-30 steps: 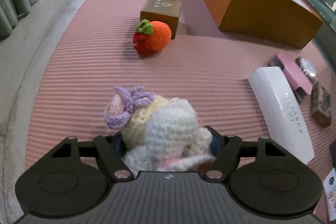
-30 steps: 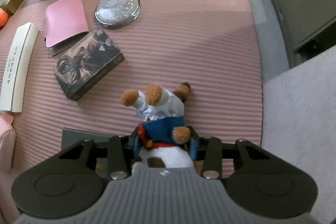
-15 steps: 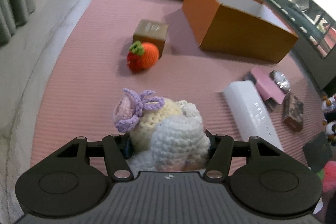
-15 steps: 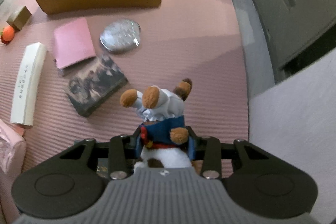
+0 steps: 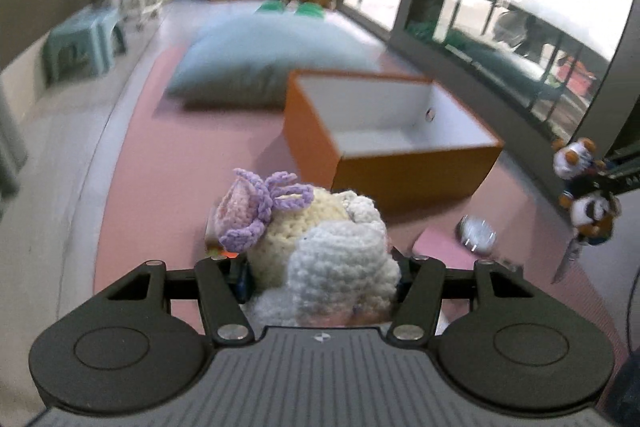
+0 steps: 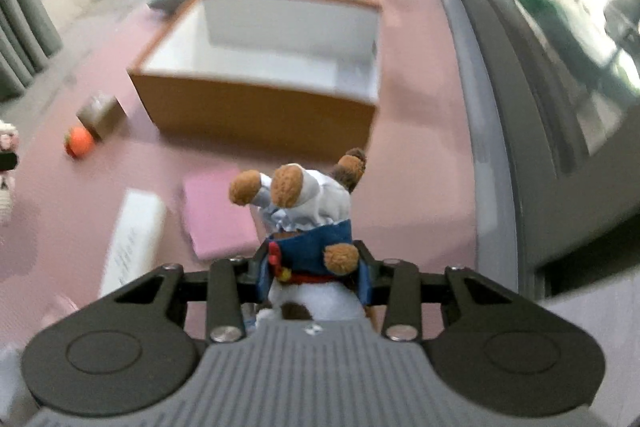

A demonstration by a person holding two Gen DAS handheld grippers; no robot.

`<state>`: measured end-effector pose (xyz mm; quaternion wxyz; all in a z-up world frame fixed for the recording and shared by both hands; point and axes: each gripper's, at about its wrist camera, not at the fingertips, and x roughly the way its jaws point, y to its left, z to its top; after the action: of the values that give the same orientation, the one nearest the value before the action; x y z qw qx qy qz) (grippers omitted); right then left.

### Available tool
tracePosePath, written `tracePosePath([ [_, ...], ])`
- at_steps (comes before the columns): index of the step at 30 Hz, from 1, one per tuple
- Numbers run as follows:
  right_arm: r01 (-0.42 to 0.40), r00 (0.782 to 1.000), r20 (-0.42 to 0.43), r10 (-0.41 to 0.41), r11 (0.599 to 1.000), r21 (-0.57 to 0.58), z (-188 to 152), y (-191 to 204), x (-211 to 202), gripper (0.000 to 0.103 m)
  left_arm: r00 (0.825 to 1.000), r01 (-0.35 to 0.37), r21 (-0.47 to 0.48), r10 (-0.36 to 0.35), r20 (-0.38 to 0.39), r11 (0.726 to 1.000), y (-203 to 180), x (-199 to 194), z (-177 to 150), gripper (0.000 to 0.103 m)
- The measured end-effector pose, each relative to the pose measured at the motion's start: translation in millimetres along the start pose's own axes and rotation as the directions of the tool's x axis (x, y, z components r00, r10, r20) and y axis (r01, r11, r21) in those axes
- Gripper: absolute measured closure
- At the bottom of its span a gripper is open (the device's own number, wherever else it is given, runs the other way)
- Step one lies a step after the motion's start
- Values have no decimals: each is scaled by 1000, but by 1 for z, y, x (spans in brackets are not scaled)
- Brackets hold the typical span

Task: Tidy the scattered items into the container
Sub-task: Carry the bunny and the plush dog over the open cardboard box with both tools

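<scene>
Crocheted doll, cream and white with a purple flower on its head, sits clenched between the pads of the left tongs, held above the pink mat. Plush dog in a blue and white outfit is gripped the same way by the right tongs, paws pointing away from the camera. Both toys hang clear of the mat. Ahead stands the orange box, open at the top with a white inside, near the mat's far edge and just in front of a grey cushion. On the mat lie a pink booklet, a long white box, a round silver tin, an orange crocheted fruit and a small brown box touching or just beside it; blur prevents telling which. A green stool stands on the floor beyond the mat's left edge.
</scene>
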<state>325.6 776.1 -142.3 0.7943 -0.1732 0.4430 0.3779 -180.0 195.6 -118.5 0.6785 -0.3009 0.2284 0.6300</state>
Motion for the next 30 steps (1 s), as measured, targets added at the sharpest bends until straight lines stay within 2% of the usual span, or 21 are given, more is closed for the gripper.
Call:
tracePosePath([
  [4, -26, 998, 63, 29, 999, -39, 37, 7, -9, 60, 999, 19, 23, -20, 41, 1000, -9, 9, 36, 35],
  [12, -66, 987, 140, 78, 994, -89, 94, 18, -9, 61, 995, -5, 83, -3, 101, 997, -32, 50, 97, 35],
  [19, -101, 972, 208, 108, 994, -45, 138, 10, 7, 61, 990, -53, 121, 36, 138, 991, -42, 99, 151, 35],
  [25, -126, 960, 252, 122, 992, 0, 178, -2, 34, 61, 995, -76, 82, 71, 63, 994, -31, 155, 165, 35],
  [28, -146, 960, 246, 133, 989, 38, 191, -9, 56, 61, 997, -77, 47, 77, 9, 996, -22, 182, 162, 35],
  [30, -163, 962, 231, 143, 984, 67, 196, -13, 72, 61, 994, -105, 17, 105, -20, 994, -17, 196, 158, 35],
])
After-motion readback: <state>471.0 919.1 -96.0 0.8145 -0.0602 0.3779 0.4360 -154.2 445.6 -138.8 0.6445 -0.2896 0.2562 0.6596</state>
